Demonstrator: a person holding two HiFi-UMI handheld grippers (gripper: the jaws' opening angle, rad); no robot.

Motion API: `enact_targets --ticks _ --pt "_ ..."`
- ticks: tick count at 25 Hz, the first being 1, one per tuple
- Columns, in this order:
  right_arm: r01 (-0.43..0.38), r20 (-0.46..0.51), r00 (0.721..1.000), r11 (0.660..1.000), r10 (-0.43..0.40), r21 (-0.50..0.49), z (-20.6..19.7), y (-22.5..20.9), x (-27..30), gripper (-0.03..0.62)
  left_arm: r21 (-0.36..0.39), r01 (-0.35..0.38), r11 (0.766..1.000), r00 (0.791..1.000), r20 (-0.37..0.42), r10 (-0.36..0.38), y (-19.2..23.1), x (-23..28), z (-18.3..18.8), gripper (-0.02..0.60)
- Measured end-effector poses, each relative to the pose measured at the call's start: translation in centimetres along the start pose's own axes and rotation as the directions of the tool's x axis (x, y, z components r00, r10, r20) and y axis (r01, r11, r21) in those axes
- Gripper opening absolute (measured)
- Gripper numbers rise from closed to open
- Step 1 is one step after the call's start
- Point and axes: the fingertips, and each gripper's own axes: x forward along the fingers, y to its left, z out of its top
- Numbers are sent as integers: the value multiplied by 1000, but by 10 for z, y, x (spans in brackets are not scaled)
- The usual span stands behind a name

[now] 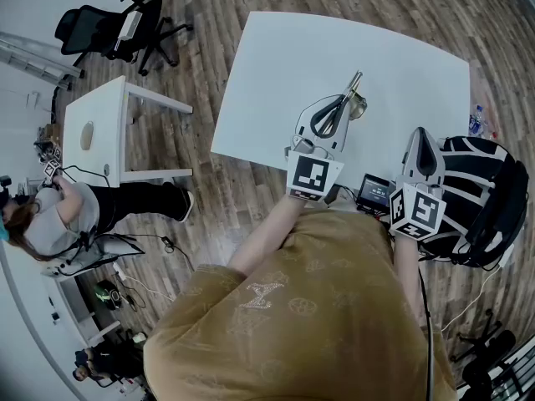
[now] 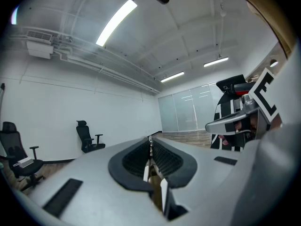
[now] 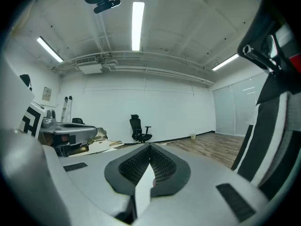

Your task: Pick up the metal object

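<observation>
In the head view my left gripper (image 1: pixel 343 100) hangs over the near side of the white table (image 1: pixel 276 65), shut on the metal object (image 1: pixel 356 86). The object is a thin brass-coloured rod with a wider piece at its base, and it sticks out past the fingertips. In the left gripper view the brassy metal object (image 2: pixel 154 180) sits pinched between the nearly closed jaws of the left gripper (image 2: pixel 150 147). My right gripper (image 1: pixel 423 144) is to the right by the table's near edge, shut and empty. In its own view the right gripper (image 3: pixel 149 148) shows pads meeting, with the left gripper (image 3: pixel 70 132) at left.
A black-and-white backpack (image 1: pixel 485 199) stands at my right, with a small screen device (image 1: pixel 374 192) at the table's near edge and a bottle (image 1: pixel 477 122) beyond it. Further left are a small white table (image 1: pixel 96 132), an office chair (image 1: pixel 117 27) and a person (image 1: pixel 58 215).
</observation>
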Motion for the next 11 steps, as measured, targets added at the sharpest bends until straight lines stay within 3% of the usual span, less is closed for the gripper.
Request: enact_targets --ticks 11 --pt "-2 -15 1000 1000 2 -5 -5 -2 5 6 -12 -5 1000 1000 -13 5 2 2 -7 25"
